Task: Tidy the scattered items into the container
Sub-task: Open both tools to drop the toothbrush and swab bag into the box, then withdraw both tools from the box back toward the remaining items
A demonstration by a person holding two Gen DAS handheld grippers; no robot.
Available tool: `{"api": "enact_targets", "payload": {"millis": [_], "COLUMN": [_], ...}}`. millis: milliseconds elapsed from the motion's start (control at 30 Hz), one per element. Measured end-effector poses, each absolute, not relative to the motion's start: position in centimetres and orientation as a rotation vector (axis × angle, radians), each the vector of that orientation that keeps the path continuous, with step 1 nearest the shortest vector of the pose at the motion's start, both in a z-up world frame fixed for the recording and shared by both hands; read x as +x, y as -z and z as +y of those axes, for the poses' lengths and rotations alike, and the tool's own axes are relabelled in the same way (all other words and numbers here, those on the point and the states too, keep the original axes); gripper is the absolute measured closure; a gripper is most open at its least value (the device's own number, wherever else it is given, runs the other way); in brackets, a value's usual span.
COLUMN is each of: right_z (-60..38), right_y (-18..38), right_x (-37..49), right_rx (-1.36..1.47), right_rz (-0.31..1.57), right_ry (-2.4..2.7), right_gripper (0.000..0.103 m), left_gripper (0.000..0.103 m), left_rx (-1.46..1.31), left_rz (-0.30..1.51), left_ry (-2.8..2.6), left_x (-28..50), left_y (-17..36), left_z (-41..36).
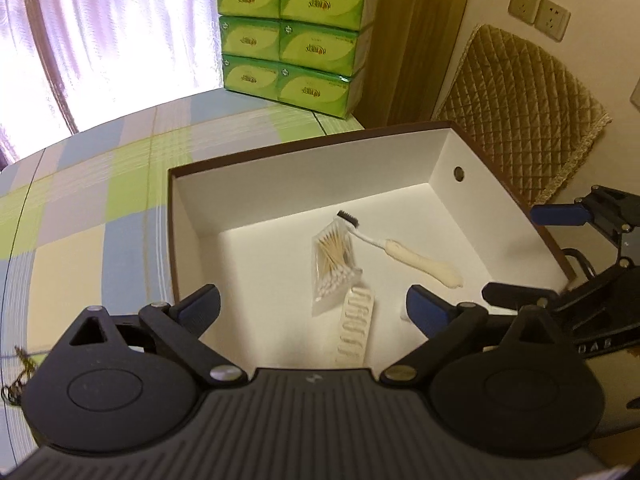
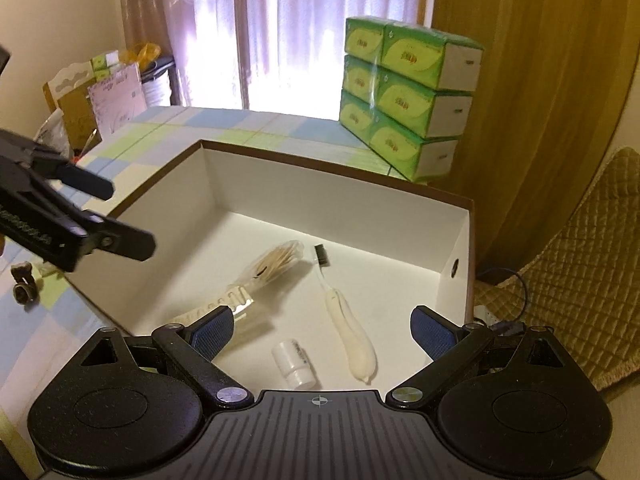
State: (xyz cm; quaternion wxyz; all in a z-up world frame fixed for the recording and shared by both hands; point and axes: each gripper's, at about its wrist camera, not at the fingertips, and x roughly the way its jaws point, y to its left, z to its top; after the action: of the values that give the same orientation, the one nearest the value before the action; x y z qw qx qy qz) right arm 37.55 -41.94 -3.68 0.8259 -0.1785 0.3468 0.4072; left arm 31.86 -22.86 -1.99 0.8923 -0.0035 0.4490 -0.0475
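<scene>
A box with a brown rim (image 1: 280, 152) (image 2: 320, 168) and white inside stands on the checked tablecloth. In it lie a cream toothbrush (image 1: 420, 262) (image 2: 352, 340), a clear bag of cotton swabs (image 1: 332, 264) (image 2: 276, 264), a white comb-like piece (image 1: 356, 328) (image 2: 224, 306) and a small white bottle (image 2: 294, 362). My left gripper (image 1: 312, 310) (image 2: 132, 218) hovers open over the box's near left side, holding nothing. My right gripper (image 2: 322, 328) (image 1: 510, 254) is open above the bottle and the toothbrush handle, also holding nothing.
A stack of green tissue packs (image 1: 296, 40) (image 2: 404, 92) stands on the table behind the box. A quilted chair (image 1: 520, 120) (image 2: 580, 248) is close on the right. A small dark object (image 2: 24, 284) lies on the cloth left of the box. Cardboard boxes (image 2: 92, 96) sit far left.
</scene>
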Motion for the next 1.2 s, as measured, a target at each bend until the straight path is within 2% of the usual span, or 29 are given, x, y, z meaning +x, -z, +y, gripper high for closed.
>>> {"api": "enact_targets", "payload": {"millis": [300,667,933,1200], "right_z": [-43.4,-43.0,-40.6,-36.1], "right_y": [2.5,2.9,4.8,6.8], "right_x": [34.0,28.7,24.8,21.0], "right_rx": [-0.286,-0.224,-0.154,-0.170], "right_rz": [0.735,0.820,0.959,1.012], "right_ry": [-0.859,-0.830,-0.830,-0.847], "right_gripper": [0.003,0.003,0.003,0.003], "left_gripper": [0.005,0.005,0.005,0.005], "left_rx": [-0.047,-0.027,-0.085,-0.145], "left_rz": [0.920,0.918,1.002,1.056], "left_ry": [0.119,0.129,0.126,0.082], "left_x": [26.4,21.3,17.5,14.1], "left_y": [1.0,0.5,2.5,4.5], "left_z": [-21.3,-18.9,-15.0,-9.5]}}
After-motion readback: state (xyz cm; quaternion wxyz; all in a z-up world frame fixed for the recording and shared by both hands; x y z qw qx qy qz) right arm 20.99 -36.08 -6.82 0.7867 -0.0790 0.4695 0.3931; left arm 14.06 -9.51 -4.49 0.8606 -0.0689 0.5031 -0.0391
